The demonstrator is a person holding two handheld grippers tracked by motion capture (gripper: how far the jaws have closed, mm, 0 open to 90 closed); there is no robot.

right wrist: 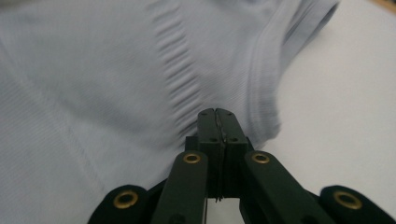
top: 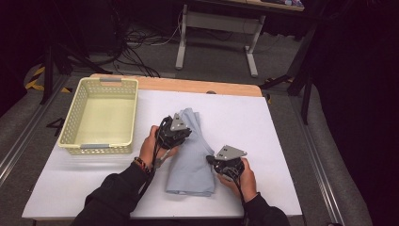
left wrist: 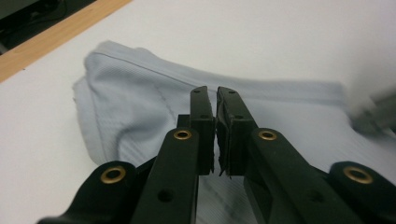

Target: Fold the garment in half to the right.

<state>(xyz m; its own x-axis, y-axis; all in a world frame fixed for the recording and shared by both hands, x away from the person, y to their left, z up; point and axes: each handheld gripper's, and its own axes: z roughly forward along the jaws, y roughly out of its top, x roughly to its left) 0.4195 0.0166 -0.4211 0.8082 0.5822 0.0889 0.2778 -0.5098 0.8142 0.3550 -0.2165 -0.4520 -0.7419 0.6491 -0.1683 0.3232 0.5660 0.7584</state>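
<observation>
Cloth (top: 190, 162) lies folded mid-bench (top: 244, 117); from above we see our left claw (top: 175, 134) over its upper left, right claw (top: 221, 162) at its right edge. Left claw's view: jaws nearly together above cloth (left wrist: 140, 102), pinching nothing. Right claw's view: jaws pressed together over cloth (right wrist: 116, 70).

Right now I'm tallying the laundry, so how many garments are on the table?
1: a light blue folded garment lies mid-table between the left gripper and right gripper, right of the yellow basket. More layers could be hidden within its folds.
</observation>
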